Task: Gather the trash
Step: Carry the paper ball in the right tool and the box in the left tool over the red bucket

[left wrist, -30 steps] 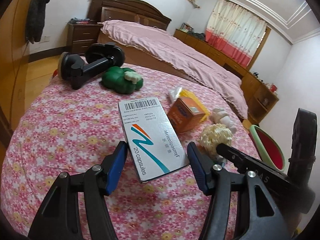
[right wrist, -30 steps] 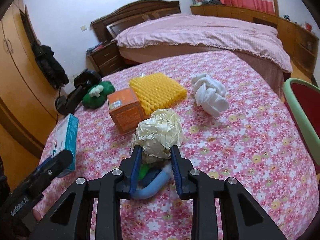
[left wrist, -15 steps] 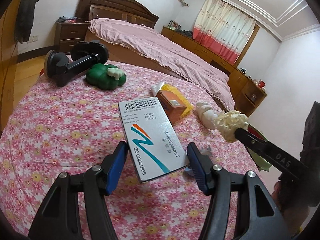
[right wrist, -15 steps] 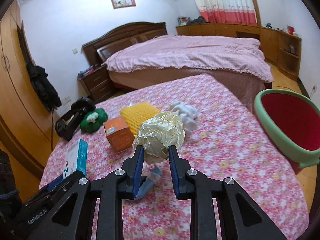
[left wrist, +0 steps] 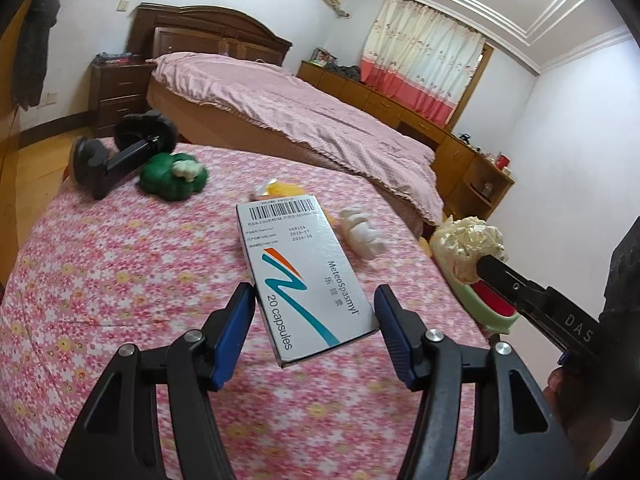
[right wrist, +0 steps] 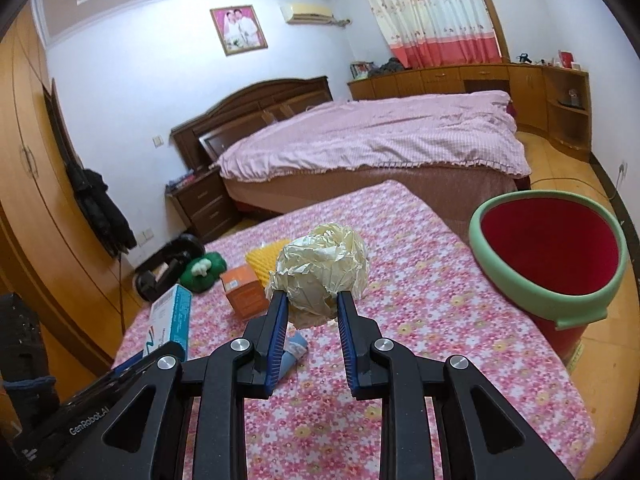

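Right wrist view: right gripper (right wrist: 311, 304) fingers pinch the paper ball (right wrist: 320, 270) mid-frame, bucket (right wrist: 548, 300) at right; a loose squeeze could drop it short. Left gripper (left wrist: 314, 312) fingers pinch the medicine box (left wrist: 302, 276).

A pink cloth with small white and yellow flowers (left wrist: 120, 280) is covering the bench. A white cardboard capsule box (left wrist: 304, 276) is being marked by a black barcode and teal-and-orange stripes. A cream crumpled paper ball (right wrist: 320, 268) is being shown beside a red bucket with a pale green rim (right wrist: 548, 300). Blue pads are being shown on both black tools.
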Demonstrator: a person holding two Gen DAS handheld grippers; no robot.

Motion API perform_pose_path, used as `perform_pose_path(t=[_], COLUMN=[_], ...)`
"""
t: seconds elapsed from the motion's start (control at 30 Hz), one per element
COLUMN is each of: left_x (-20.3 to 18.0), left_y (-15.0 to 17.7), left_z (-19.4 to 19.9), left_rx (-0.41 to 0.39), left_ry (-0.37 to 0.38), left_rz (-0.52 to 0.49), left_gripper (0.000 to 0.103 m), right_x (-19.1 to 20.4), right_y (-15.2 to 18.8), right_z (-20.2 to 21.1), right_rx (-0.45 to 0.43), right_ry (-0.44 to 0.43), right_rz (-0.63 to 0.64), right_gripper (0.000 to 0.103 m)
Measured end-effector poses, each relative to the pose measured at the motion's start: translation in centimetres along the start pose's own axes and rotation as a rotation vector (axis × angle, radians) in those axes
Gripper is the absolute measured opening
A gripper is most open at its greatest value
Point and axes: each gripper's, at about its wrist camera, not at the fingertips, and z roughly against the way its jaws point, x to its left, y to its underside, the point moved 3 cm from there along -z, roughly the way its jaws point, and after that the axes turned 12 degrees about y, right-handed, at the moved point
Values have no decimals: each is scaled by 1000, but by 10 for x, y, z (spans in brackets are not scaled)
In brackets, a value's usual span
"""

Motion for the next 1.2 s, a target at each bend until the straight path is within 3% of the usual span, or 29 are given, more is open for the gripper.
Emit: perform_pose_path(t=[0.33, 0.63, 0.9, 1.2], left_x=[-55, -113, -153, -180], left_y=[-18, -37, -39, -28], left_z=[-3, -11, -45, -108], left_rx=[16, -3, 26, 123], left_ry=[39, 108, 186, 229], left_rz=[-92, -187, -227, -249], left_gripper=[62, 62, 62, 62], right_x=[-21, -66, -113, -167], right_y=[-25, -44, -52, -53], right_z=[49, 80, 83, 61], right_rx=[-128, -200, -210, -167], right_ry=[-24, 37, 99, 145], right_rz=[-32, -71, -121, -198], right_gripper=[26, 26, 26, 26])
